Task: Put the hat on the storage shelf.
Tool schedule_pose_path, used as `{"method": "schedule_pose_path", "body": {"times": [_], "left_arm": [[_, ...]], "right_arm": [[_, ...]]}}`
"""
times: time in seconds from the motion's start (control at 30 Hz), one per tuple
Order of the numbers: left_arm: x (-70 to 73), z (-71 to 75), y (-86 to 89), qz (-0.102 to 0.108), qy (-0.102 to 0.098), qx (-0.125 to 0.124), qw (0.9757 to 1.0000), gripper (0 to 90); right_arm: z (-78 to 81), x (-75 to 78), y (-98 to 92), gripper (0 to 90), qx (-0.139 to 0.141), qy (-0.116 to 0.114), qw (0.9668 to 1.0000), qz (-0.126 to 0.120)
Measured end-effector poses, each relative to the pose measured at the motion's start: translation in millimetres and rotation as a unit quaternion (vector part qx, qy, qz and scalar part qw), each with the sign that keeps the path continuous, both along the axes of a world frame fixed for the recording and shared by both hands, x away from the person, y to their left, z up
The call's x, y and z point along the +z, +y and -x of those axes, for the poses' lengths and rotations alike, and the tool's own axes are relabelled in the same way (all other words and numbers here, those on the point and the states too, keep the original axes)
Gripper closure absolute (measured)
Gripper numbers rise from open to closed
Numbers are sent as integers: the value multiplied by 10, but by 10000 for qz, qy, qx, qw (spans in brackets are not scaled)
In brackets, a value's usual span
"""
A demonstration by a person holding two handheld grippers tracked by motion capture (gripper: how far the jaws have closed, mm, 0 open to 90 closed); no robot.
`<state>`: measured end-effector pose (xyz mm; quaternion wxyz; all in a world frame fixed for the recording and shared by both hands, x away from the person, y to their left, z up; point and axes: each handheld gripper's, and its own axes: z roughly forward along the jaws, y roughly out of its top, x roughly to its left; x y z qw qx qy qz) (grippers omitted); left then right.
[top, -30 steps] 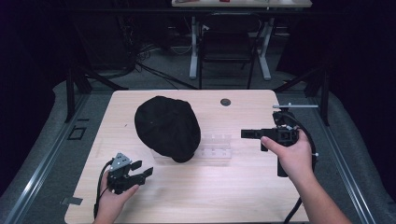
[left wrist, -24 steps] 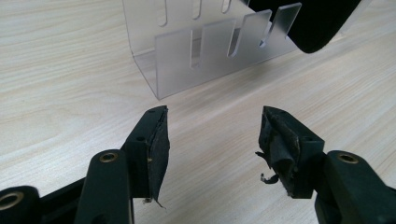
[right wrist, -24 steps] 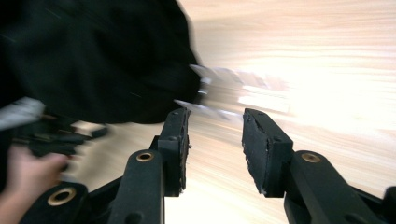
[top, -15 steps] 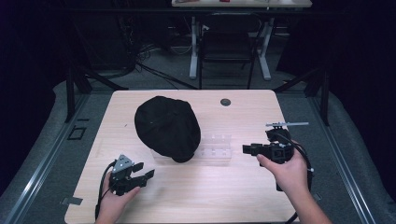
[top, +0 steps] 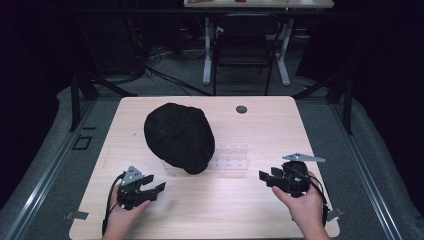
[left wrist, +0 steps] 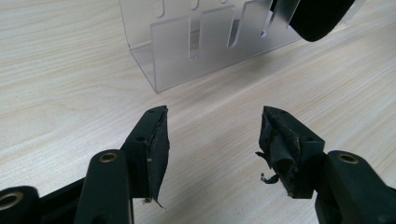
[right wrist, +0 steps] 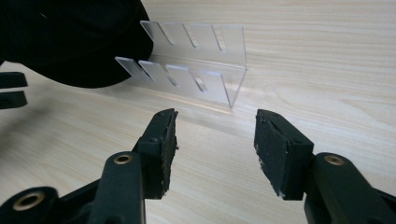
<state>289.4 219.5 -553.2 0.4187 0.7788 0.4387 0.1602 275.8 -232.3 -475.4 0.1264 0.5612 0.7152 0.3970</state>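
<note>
A black fabric cap lies rounded on the light wooden table, left of centre. It overlaps the left end of a clear slotted acrylic rack. My left gripper rests low at the front left, open and empty, pointing at the rack and the cap's edge. My right gripper sits at the front right, aimed left toward the rack and cap. Its jaws have just been opening and stand wide with nothing between them.
A small round grommet sits near the table's far edge. Behind the table are a dark chair and white desk legs on the floor. The left gripper's jaws show at the far left of the right gripper view.
My right hand has dropped and come nearer the table's front edge, and its jaws have spread wider. The left hand, cap and rack have stayed put.
</note>
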Motion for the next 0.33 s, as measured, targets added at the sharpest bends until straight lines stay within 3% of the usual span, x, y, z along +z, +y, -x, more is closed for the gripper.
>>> {"method": "schedule_pose_path", "body": {"times": [0.17,0.33], "left_arm": [[-3,9,-10,30,-24,-45,10000,427],[3,25,-68,-31,-93,-191,9998,449]], "right_arm": [[96,-222,-46,445,-39,-216,9996,162],[165,-441,-79,429,-74,-268,9994,214]]}}
